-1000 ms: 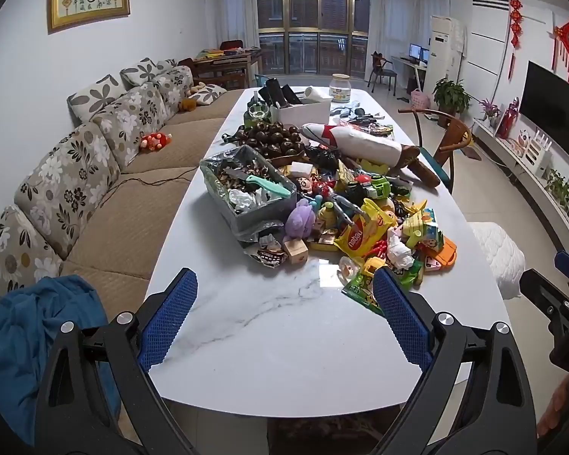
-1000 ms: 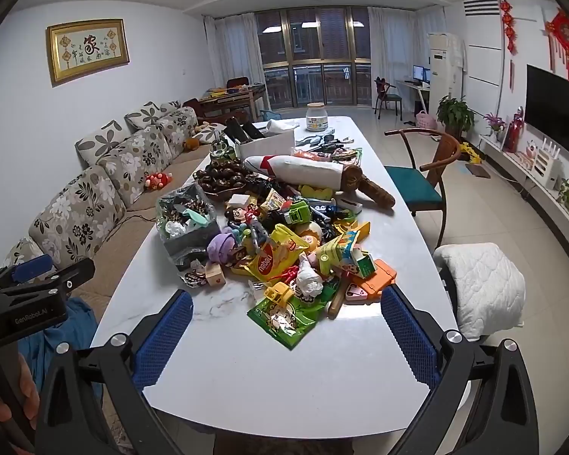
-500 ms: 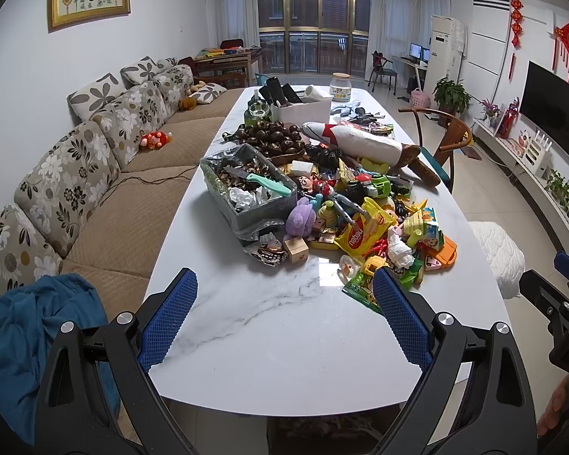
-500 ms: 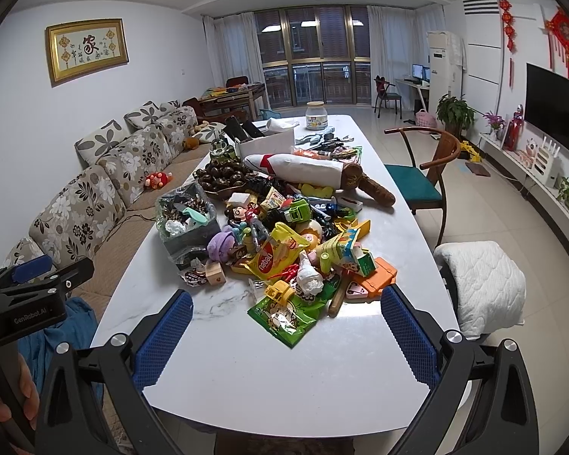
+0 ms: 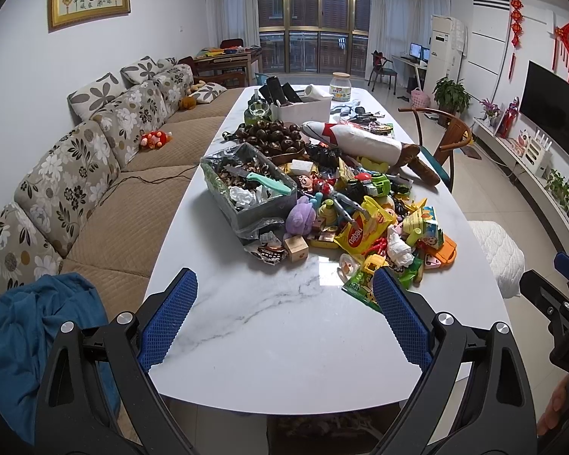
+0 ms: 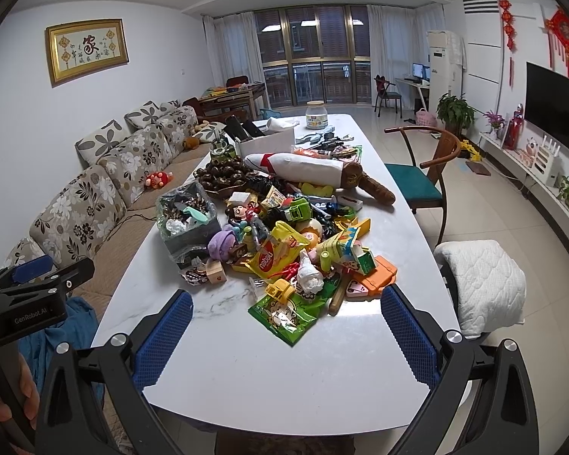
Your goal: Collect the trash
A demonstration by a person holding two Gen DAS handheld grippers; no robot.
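Observation:
A heap of wrappers, toys and scraps covers the middle of the white marble table (image 5: 284, 326) (image 6: 284, 371). In it lie a yellow snack bag (image 5: 362, 229) (image 6: 275, 256), a green wrapper (image 5: 364, 288) (image 6: 286, 314) and a crumpled white tissue (image 5: 398, 246) (image 6: 309, 276). A grey bin (image 5: 246, 189) (image 6: 186, 220) lined with plastic holds shells, paper and a teal knife. My left gripper (image 5: 284, 314) is open above the bare near end of the table. My right gripper (image 6: 284, 330) is open too, with the green wrapper just beyond its fingers. Neither holds anything.
A floral sofa (image 5: 76, 174) runs along the left with a blue cloth (image 5: 38, 341) on it. A wooden chair (image 6: 425, 174) and a white padded stool (image 6: 485, 284) stand on the right. A long plush toy (image 6: 315, 170), a chestnut pile (image 5: 273, 136) and a white box (image 5: 303, 108) lie farther back.

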